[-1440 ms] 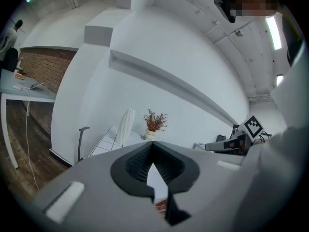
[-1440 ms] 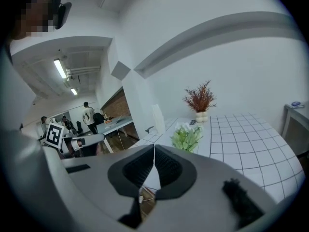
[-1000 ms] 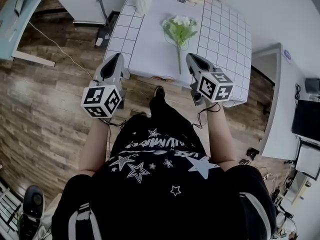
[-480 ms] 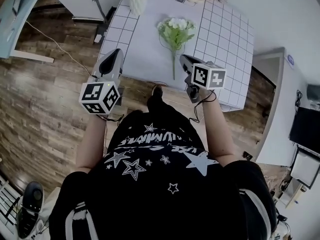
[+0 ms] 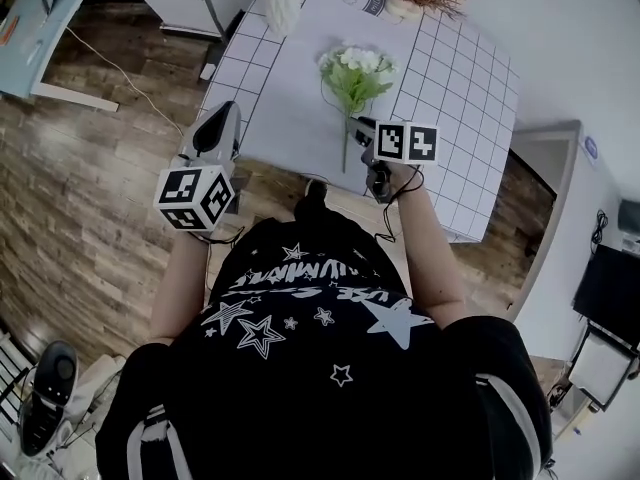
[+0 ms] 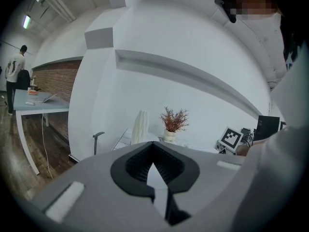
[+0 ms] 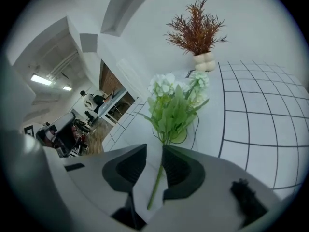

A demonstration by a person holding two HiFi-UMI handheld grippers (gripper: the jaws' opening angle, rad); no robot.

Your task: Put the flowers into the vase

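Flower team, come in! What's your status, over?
Left gripper shut, empty. Right gripper just opened, flowers stem between jaws, ungripped. Vase upright, far left; nothing blocking.

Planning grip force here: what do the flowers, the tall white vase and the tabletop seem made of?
Flowers: likely artificial, plastic or fabric; even pale-green leaves, stiff straight stem.
Vase: probably matte ceramic or plastic; ribbed, opaque, no gloss.
Tabletop: smooth white with dark grid lines, tile or printed laminate; cannot tell which.

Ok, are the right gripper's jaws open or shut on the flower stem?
Open. On the right gripper the jaws have just been opening and stand apart, the flower stem between them, not clamped.
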